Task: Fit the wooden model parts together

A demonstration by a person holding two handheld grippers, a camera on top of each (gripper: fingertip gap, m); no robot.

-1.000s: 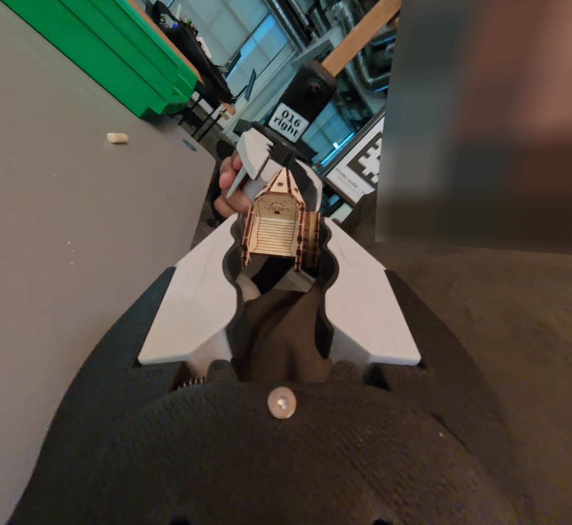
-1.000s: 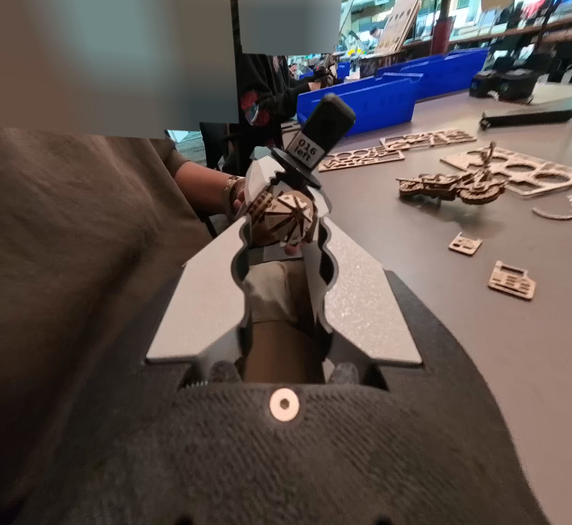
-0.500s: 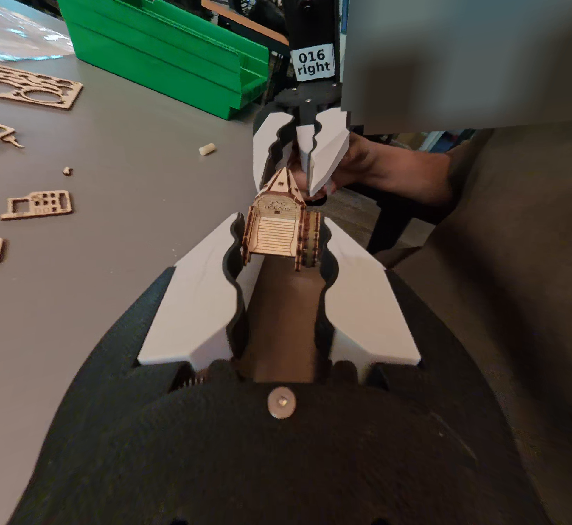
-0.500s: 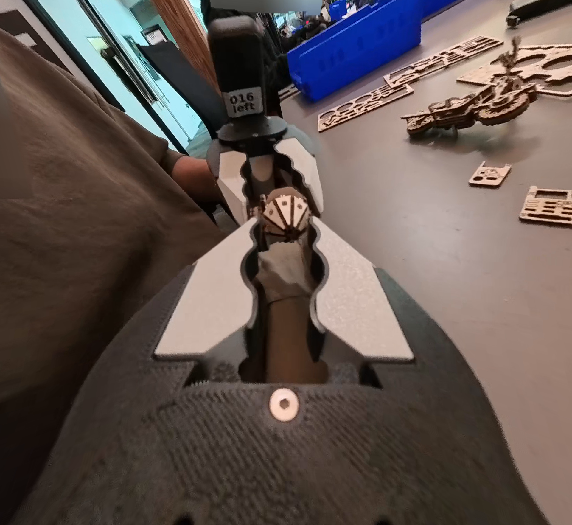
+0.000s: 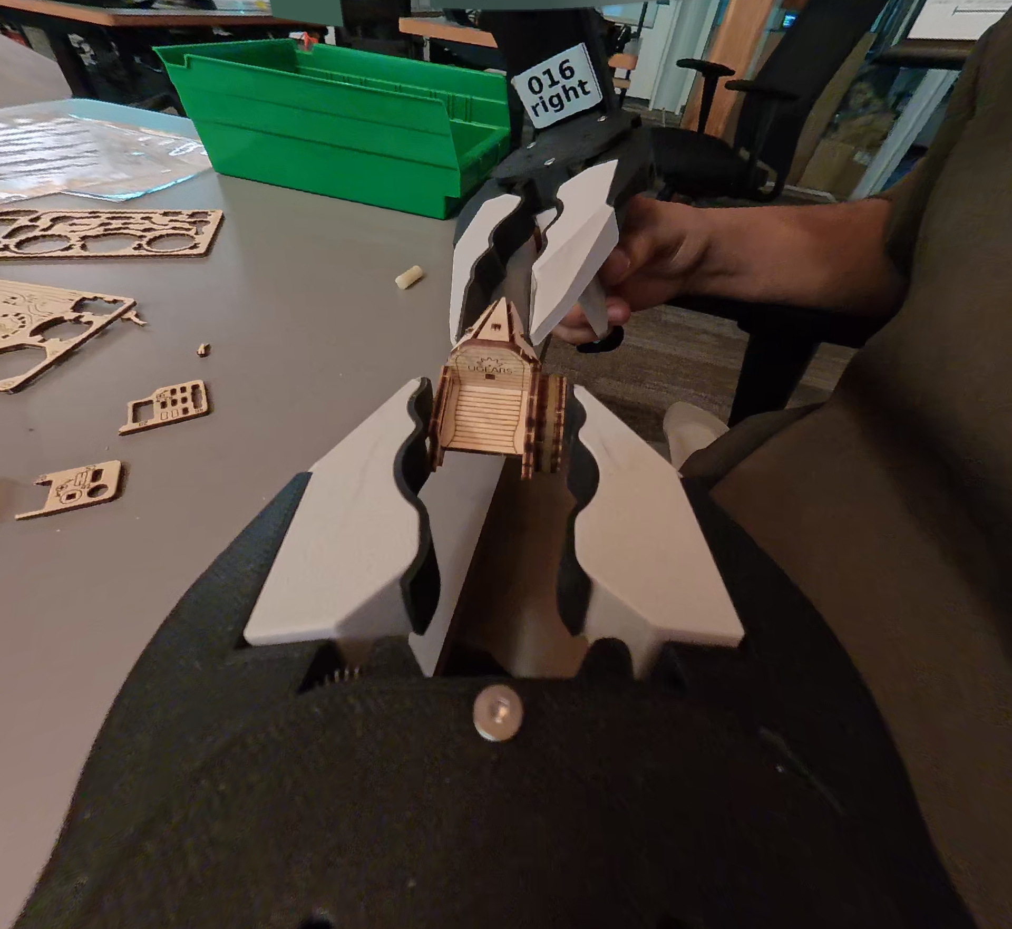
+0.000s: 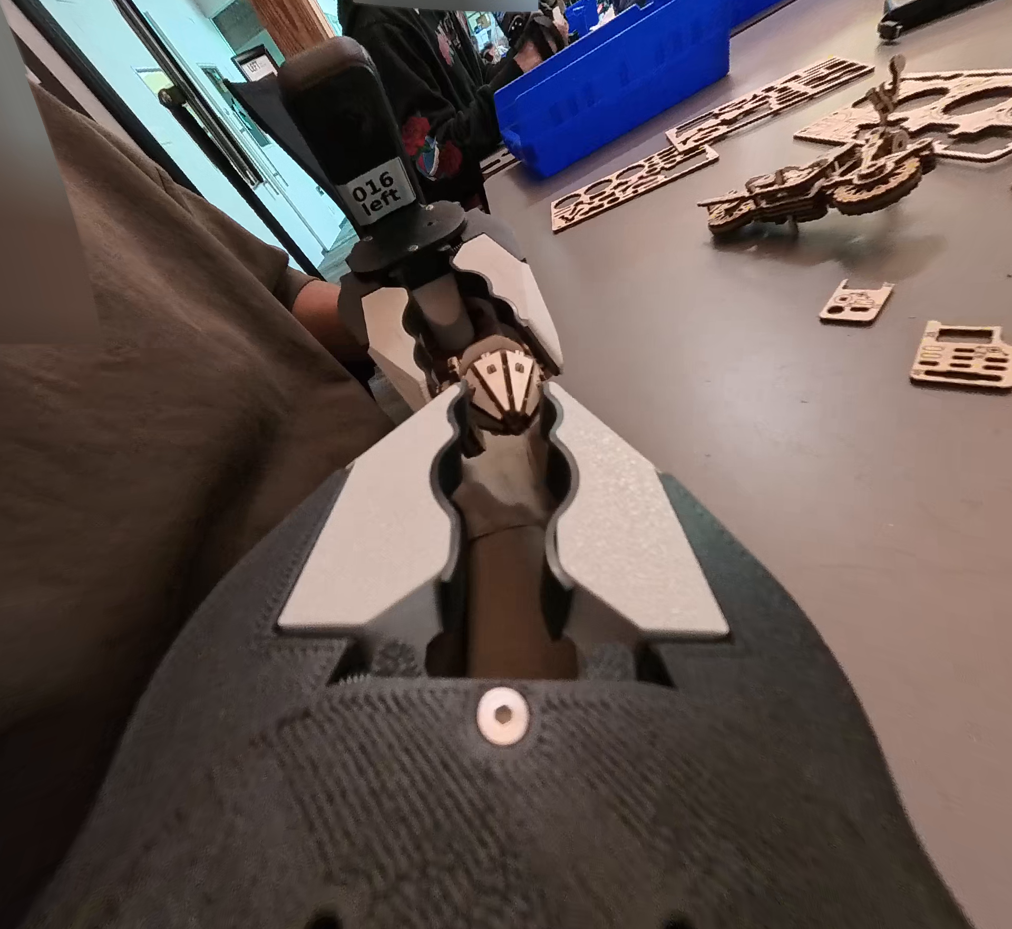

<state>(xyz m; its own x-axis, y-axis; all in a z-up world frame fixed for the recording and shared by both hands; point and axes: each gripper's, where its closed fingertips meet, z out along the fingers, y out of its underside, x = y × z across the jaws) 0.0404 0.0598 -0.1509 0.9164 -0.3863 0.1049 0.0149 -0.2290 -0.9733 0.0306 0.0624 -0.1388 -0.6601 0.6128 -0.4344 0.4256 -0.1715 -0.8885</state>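
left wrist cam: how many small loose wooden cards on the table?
2. One wooden card lies mid-left; the second wooden card is nearer the camera, by the left edge. Others may be out of frame.

I see a green bin (image 5: 339, 119) at the far edge of the grey table (image 5: 306, 267), a clear plastic bag (image 5: 82, 152) to its left, and a blue bin (image 6: 619, 81). An office chair (image 5: 728, 136) stands beyond the table.
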